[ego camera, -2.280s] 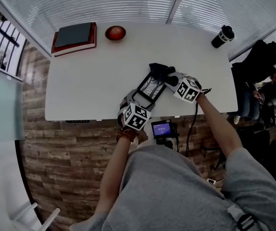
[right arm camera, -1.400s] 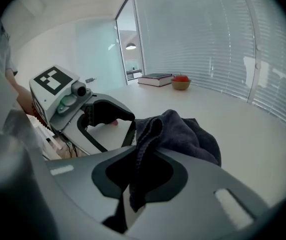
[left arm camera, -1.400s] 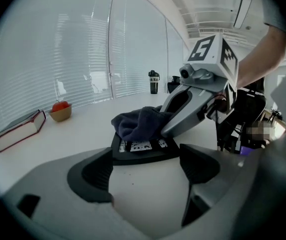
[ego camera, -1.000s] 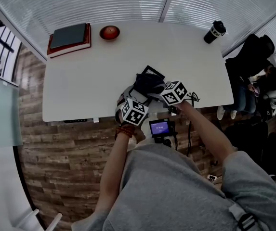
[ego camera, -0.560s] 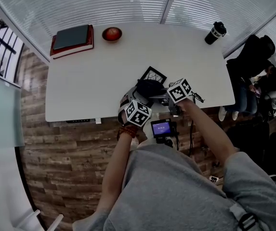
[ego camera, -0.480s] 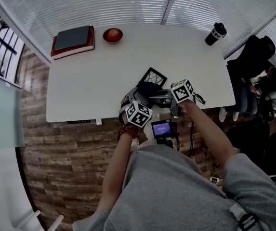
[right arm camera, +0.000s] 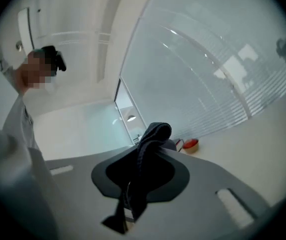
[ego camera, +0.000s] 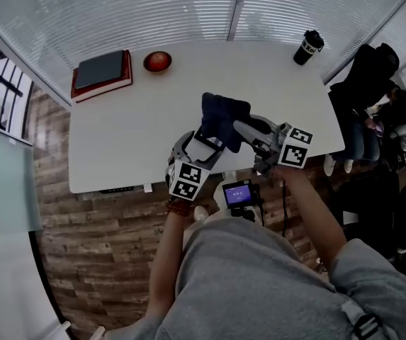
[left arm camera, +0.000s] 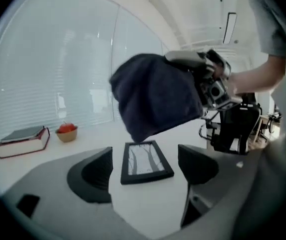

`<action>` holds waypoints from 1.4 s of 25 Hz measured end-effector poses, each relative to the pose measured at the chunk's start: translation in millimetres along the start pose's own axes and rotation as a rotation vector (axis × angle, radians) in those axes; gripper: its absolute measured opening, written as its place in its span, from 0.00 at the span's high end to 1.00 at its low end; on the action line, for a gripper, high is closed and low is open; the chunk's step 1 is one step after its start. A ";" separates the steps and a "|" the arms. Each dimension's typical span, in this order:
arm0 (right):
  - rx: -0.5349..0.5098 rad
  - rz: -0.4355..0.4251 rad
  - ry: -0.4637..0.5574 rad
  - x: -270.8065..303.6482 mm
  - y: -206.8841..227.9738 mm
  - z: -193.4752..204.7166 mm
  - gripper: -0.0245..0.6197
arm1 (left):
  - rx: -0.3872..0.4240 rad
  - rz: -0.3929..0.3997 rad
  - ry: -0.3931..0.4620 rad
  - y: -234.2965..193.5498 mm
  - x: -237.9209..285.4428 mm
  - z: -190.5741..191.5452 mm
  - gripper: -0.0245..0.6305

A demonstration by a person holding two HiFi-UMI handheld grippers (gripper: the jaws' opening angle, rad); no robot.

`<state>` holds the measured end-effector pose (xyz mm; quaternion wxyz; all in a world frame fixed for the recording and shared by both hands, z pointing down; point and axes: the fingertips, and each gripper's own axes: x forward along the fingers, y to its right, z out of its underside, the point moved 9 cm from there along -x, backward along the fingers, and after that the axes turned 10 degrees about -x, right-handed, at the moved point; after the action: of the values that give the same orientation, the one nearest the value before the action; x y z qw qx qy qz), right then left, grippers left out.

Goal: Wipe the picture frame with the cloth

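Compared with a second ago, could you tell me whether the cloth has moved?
Yes, upward: the cloth, earlier lying on the picture frame on the table, now hangs clear above it, pinched in the right gripper.

The picture frame (left arm camera: 143, 161) lay flat on the table (ego camera: 117, 140), close to the edge nearest the person, and the cloth (ego camera: 224, 119) hung above it, clear of the tabletop, pinched in the right gripper (right arm camera: 142, 176). Well behind the frame to its left, at the far corner, lay a stack of books (ego camera: 102, 73), with a bowl (ego camera: 157, 61) just beside the stack on the frame's side. Well behind the frame to its right stood a cup (ego camera: 307, 47), and in front of the frame, past the table's near edge, sat a small screen (ego camera: 238, 192).
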<state>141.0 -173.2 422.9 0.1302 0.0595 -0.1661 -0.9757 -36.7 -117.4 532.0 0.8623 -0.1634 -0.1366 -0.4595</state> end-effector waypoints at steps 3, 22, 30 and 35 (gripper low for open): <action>-0.181 0.142 0.075 -11.4 -19.4 -20.8 0.88 | -0.025 -0.033 0.178 -2.0 -32.6 -41.4 0.36; -0.669 0.434 -0.127 -19.1 -89.6 16.8 0.89 | 0.033 -0.183 0.547 25.8 -101.7 -64.4 0.96; -0.617 0.435 -0.149 -16.5 -95.8 27.2 0.89 | 0.000 -0.175 0.545 28.7 -106.7 -55.1 0.96; -0.607 0.429 -0.176 -12.3 -98.8 23.8 0.89 | -0.020 -0.185 0.543 25.3 -112.3 -50.6 0.96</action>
<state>125.8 -72.5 412.6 0.3283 -0.1017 0.1110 -0.9325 -71.8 -40.8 438.6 0.8199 -0.0296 0.0897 -0.5647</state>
